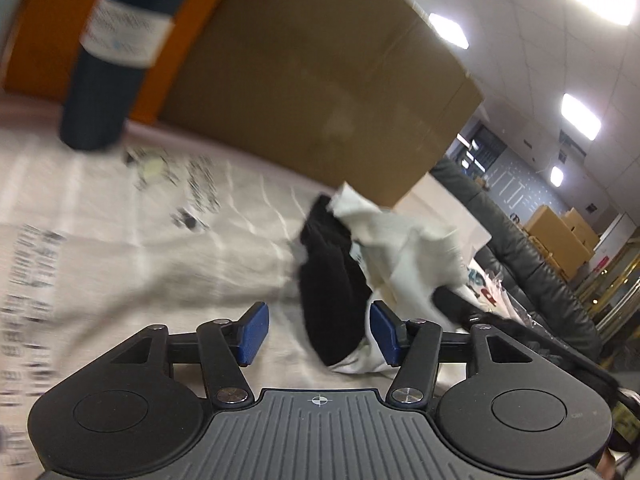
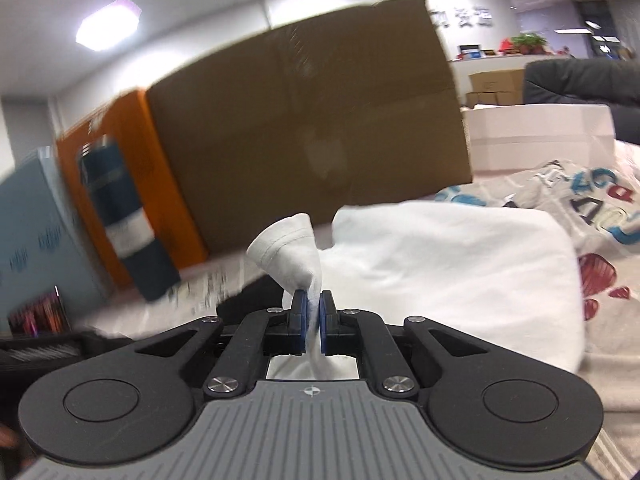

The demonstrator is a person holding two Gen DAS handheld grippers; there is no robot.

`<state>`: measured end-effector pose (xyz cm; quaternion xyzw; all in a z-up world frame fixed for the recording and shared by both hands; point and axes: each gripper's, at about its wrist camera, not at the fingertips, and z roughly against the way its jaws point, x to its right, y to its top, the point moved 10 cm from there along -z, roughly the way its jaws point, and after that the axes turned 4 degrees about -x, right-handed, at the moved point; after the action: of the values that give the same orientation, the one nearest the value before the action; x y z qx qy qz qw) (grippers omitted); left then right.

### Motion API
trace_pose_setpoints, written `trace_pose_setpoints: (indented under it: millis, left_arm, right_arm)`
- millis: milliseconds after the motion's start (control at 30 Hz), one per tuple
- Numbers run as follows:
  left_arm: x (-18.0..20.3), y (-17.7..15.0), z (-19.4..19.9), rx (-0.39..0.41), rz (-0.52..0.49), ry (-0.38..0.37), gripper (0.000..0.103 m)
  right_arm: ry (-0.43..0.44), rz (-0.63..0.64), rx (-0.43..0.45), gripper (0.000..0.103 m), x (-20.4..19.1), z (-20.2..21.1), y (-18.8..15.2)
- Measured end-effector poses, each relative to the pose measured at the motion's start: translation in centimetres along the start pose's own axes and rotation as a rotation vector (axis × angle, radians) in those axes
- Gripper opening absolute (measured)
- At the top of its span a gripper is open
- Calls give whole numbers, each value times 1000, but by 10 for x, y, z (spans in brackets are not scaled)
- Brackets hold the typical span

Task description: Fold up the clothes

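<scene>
Two garments are on the work surface. Left wrist view: a black garment [image 1: 332, 280] lies bunched on a pale printed cloth [image 1: 120, 248], with a crumpled white garment [image 1: 400, 248] lying over its right side. Both are blurred. Behind them stand a dark cylinder [image 1: 108, 72] with a white label, an orange panel [image 1: 44, 36] and a large cardboard box [image 1: 320, 72].

Left gripper [image 1: 319, 334]: jaws partly open. The black garment runs between the blue pads [image 1: 253, 334]; the right pad lies at the garment's edge, the left pad stands clear of it with bare cloth showing between. No grip is evident. Whether the right pad touches the fabric cannot be told.

Right wrist view: the white garment [image 2: 448, 272] lies in a thick, soft heap to the right of centre, on a printed cloth [image 2: 600, 240] with blue lettering and red shapes. A hemmed corner [image 2: 286, 252] of it rises to a cone directly above the jaws. The cylinder [image 2: 120, 220], orange panel [image 2: 104, 152] and box [image 2: 312, 120] stand behind, with a white box [image 2: 540, 136] at right.

Right gripper [image 2: 314, 322]: jaws closed nearly to contact, pinching a fold of the white garment between the pads. Fabric shows above and below the pinch.
</scene>
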<state>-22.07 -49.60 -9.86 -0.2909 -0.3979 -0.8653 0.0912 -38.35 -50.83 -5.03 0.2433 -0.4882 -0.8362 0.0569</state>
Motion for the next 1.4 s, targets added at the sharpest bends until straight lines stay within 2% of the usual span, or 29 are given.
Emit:
trace_pose_setpoints:
  millis: [67, 100, 200, 267, 333, 500, 567, 667, 767, 867, 933, 1000, 1067, 1133, 1200, 1233, 1267, 1333, 1400]
  left_arm:
    - [8, -1, -16, -22, 4, -11, 72]
    - [13, -1, -21, -8, -8, -11, 78]
    - [30, -7, -32, 18, -42, -22, 74]
    - [37, -14, -37, 20, -116, 26, 22]
    - [39, -14, -35, 21, -122, 18, 21]
    - [45, -4, 0, 146, -99, -46, 14]
    - [50, 7, 25, 210, -78, -95, 6]
    - [56, 26, 72, 323, -66, -151, 1]
    - [52, 42, 119, 431, -77, -154, 0]
    - [29, 47, 137, 404, -21, -119, 0]
    - [6, 41, 134, 332, 50, -93, 0]
    - [-16, 30, 122, 235, 144, -100, 6]
    - [-33, 18, 103, 164, 244, -104, 25]
    - [-37, 8, 79, 104, 297, -129, 31]
    - [-33, -4, 56, 22, 306, -139, 47]
    - [-32, -12, 46, -21, 313, -109, 61]
    - [-29, -18, 36, -46, 318, -84, 63]
    - [-18, -18, 23, -46, 271, -70, 63]
    - [-7, -15, 7, -60, 273, -98, 63]
  right_arm:
    - [5, -51, 38, 6, 8, 7, 7]
    - [11, -77, 55, 6, 12, 10, 10]
    - [33, -131, 93, 6, 21, 17, 17]
    - [53, -138, 99, 6, 21, 20, 17]
    - [64, -123, 102, 6, 17, 20, 17]
    - [104, -152, 121, 6, 15, 25, 23]
    - [109, -159, 150, 6, 14, 34, 31]
    - [136, -151, 216, 6, 6, 55, 46]
    - [183, -178, 271, 6, -3, 73, 64]
    - [196, -198, 316, 6, -10, 85, 79]
    - [191, -201, 335, 6, -13, 92, 82]
    - [184, -205, 338, 6, -12, 95, 79]
    - [168, -221, 334, 5, -4, 97, 74]
    - [148, -253, 335, 6, 7, 98, 70]
    - [133, -275, 355, 6, 18, 102, 70]
    - [125, -281, 368, 6, 23, 105, 70]
    - [114, -284, 381, 6, 28, 108, 71]
    - [102, -298, 402, 6, 38, 110, 72]
    - [97, -319, 419, 5, 48, 111, 72]
